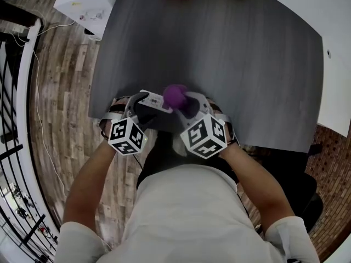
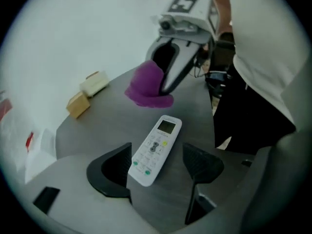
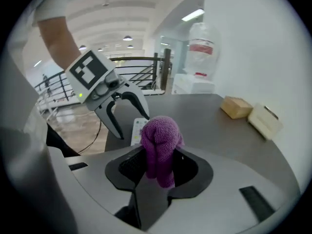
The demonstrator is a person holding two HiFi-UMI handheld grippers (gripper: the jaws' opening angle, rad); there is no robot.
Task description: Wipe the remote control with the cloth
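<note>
Left gripper (image 2: 157,152) jaws spread wide; remote control (image 2: 163,133) laid on table (image 2: 109,118) between them, unclamped. Purple cloth (image 3: 160,140) clamped in right gripper (image 3: 158,164).

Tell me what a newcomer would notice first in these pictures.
The bright purple cloth stands out first, bunched up and pinched in the jaws of the right gripper, near the person's edge of the dark grey table. Next comes the white remote control, lying face up on that table. It is seen between the wide-open jaws of the left gripper, which do not clamp it.
</note>
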